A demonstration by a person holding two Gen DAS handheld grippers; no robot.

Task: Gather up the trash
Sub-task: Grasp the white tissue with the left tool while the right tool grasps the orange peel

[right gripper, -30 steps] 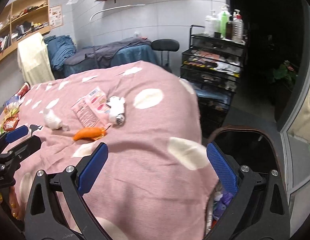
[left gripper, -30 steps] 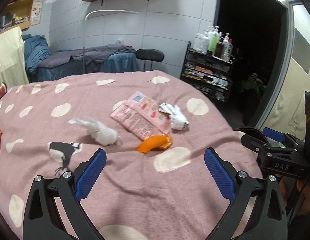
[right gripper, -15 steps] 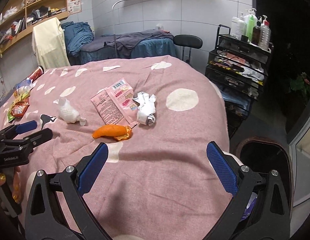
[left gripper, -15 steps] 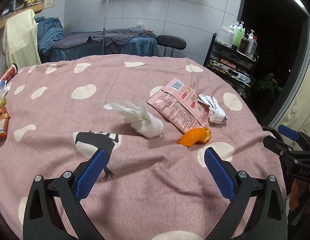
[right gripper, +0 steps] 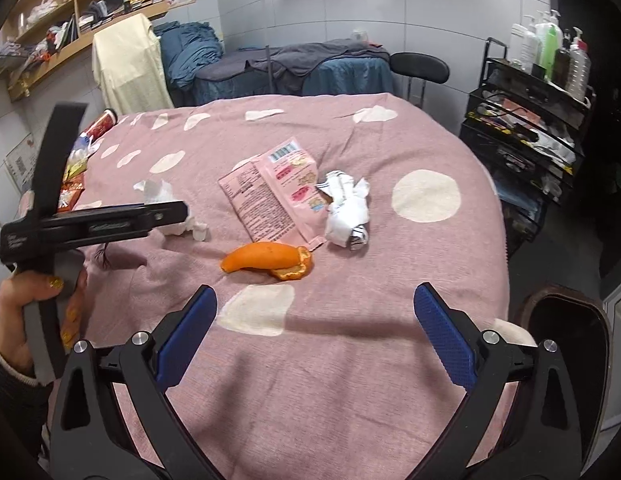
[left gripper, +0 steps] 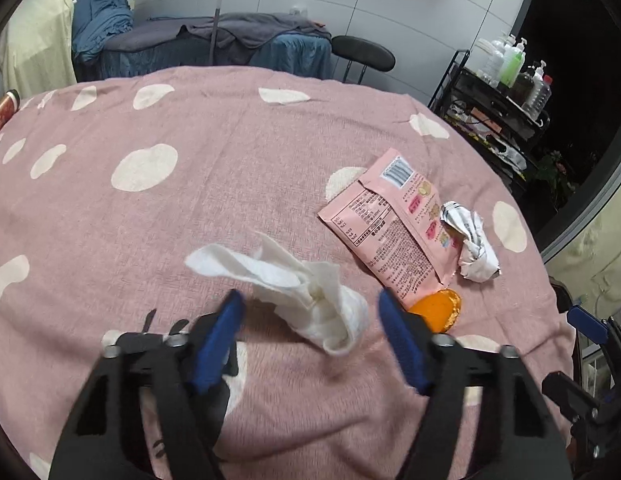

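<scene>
The left gripper (left gripper: 310, 320) is spread wide with its blue pads either side of the crumpled white tissue (left gripper: 310, 292), placed to pinch it, though not yet touching. Just to its right lie the orange peel (left gripper: 438, 310), pink snack wrapper (left gripper: 390, 224) and crumpled foil wrapper (left gripper: 472, 248). The right gripper (right gripper: 314, 328), also agape and empty, waits short of the peel, near the dark bin (right gripper: 566, 320) to its right.

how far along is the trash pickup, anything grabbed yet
Nothing looks collected yet. In hand: the left gripper is open, its blue pads either side of the crumpled white tissue, not yet shut. Left on the pink spotted blanket: the pink snack wrapper, the crumpled white and silver wrapper and the orange peel. The right gripper hangs open and empty, near the dark bin.
</scene>
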